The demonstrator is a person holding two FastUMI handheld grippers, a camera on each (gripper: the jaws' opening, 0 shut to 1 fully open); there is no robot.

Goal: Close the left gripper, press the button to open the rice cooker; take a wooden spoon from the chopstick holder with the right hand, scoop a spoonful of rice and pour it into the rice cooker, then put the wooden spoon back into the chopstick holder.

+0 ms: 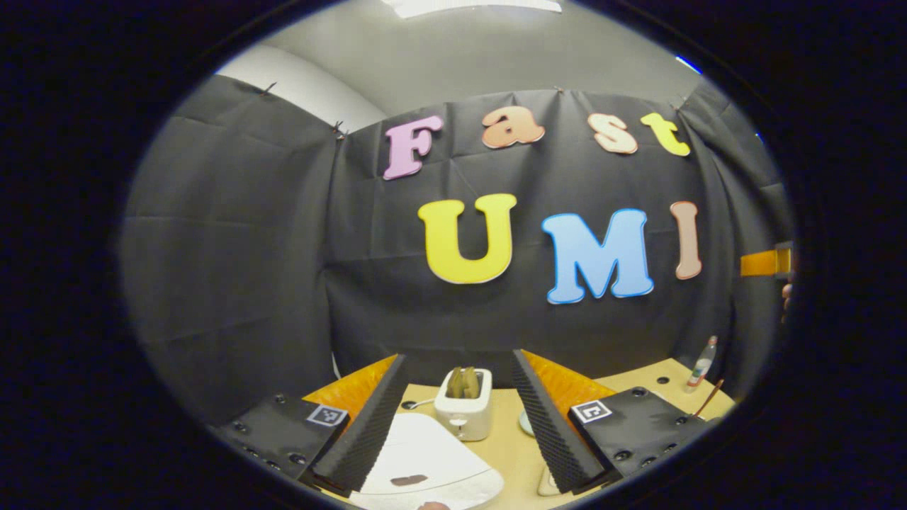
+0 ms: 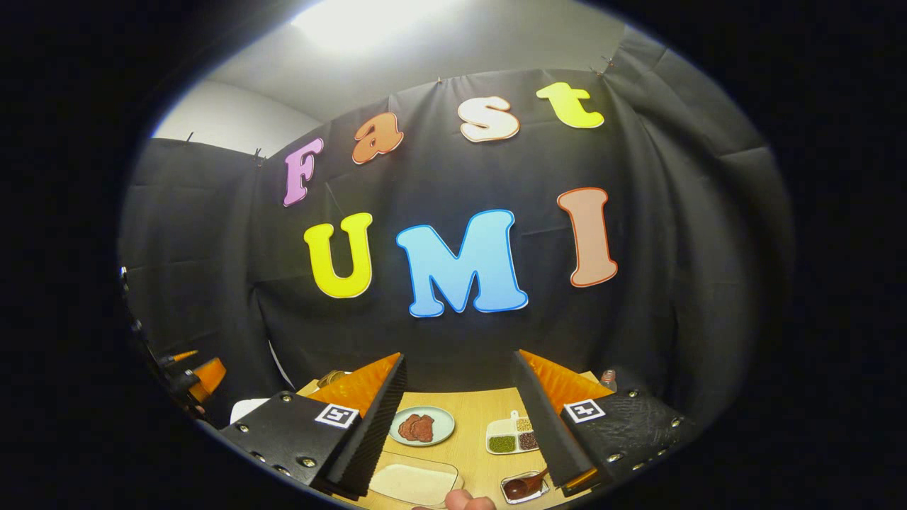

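1. The left tool [image 1: 459,418] hangs above the light wooden counter [image 1: 510,446] with its two fingers spread wide apart, pinching nothing.
2. Between those fingers, low in the left gripper view, sits the white rice cooker [image 1: 429,460], a smooth rounded lid with a small dark oval button [image 1: 409,480] near its front edge; the lid lies shut.
3. Just behind the cooker stands a white rectangular chopstick holder [image 1: 464,414] with tan wooden utensils [image 1: 464,382] rising upright from its open top.
4. At the far right of that counter stands a small clear bottle [image 1: 701,365], and a thin brown stick [image 1: 708,398] leans near it.
5. The right tool [image 2: 459,418] is also spread open and empty above the counter.
6. In the right gripper view, a round pale green plate [image 2: 421,426] carries reddish-brown food.
7. Beside the plate lies a white divided dish [image 2: 511,435] holding green, brown and pale grains in separate compartments.
8. Nearer lie a clear rectangular tray [image 2: 414,483] and a small container of dark sauce [image 2: 524,486].
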